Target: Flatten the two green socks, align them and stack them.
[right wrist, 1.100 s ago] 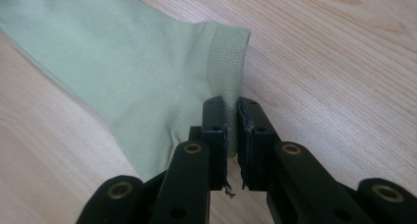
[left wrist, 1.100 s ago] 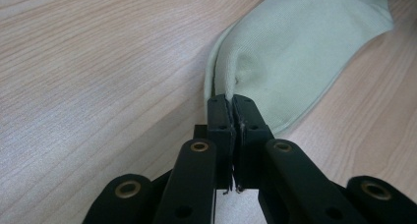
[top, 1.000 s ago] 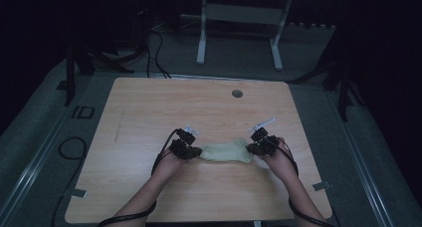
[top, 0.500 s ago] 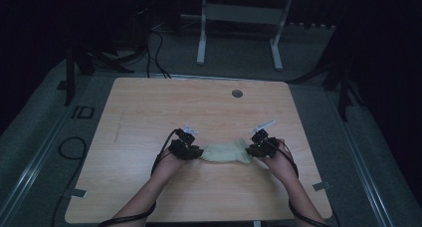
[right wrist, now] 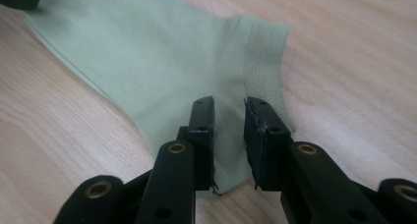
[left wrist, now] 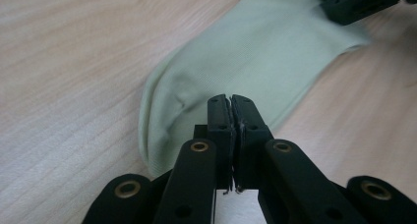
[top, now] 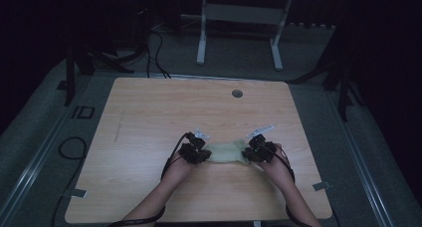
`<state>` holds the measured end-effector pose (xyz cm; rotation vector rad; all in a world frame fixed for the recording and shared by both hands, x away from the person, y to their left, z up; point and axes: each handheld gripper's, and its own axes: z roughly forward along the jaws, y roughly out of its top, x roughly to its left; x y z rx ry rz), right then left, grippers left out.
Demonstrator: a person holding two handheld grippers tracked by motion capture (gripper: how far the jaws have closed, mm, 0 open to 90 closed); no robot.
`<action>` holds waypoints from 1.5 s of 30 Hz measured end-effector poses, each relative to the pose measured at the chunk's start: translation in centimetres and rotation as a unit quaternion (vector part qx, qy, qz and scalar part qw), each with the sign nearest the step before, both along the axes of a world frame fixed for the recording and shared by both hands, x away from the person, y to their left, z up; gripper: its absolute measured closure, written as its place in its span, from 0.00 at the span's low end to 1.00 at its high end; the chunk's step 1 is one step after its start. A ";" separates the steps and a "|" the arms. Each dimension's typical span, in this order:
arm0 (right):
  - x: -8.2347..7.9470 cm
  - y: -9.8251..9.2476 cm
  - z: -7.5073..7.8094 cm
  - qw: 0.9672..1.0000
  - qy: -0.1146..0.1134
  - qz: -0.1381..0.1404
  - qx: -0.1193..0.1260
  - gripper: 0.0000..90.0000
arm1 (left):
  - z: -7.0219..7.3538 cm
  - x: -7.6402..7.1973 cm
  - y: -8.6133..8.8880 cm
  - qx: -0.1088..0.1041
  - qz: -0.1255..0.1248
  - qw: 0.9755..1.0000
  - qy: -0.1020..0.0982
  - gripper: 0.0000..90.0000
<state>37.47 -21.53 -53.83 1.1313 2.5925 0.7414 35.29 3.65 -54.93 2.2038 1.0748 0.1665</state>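
Pale green sock flat on the counter between two hand-held grippers

The pale green sock (top: 226, 153) lies flat near the front of the wooden counter (top: 149, 117), stretched sideways. At its toe end the left hand-held gripper (left wrist: 230, 100) has its jaws pressed together, having just been closing, over the fabric there. At the ribbed cuff end the right hand-held gripper (right wrist: 229, 105) stands narrowly parted, a strip of sock showing between its jaws, pads not pressing on it. A small round grommet (top: 237, 93) sits at the counter's far edge
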 end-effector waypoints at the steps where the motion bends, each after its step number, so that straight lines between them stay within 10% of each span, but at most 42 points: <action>1: 0.1 0.1 -0.2 1.000 0.000 -0.001 0.000 0.82 | -0.3 0.1 0.0 0.002 0.003 1.000 0.002 0.97; 30: 2.5 5.2 0.2 1.000 0.001 0.019 0.013 0.73 | 0.3 1.6 4.4 0.006 0.035 0.999 -0.006 0.92; 37: 1.4 5.2 2.0 0.999 -0.018 0.030 0.028 0.50 | 2.1 0.6 4.8 -0.015 0.010 0.999 -0.036 0.73; 45: 0.1 3.5 2.9 0.997 -0.027 0.037 0.054 0.30 | 1.8 -0.8 5.2 -0.023 0.005 0.999 -0.039 0.26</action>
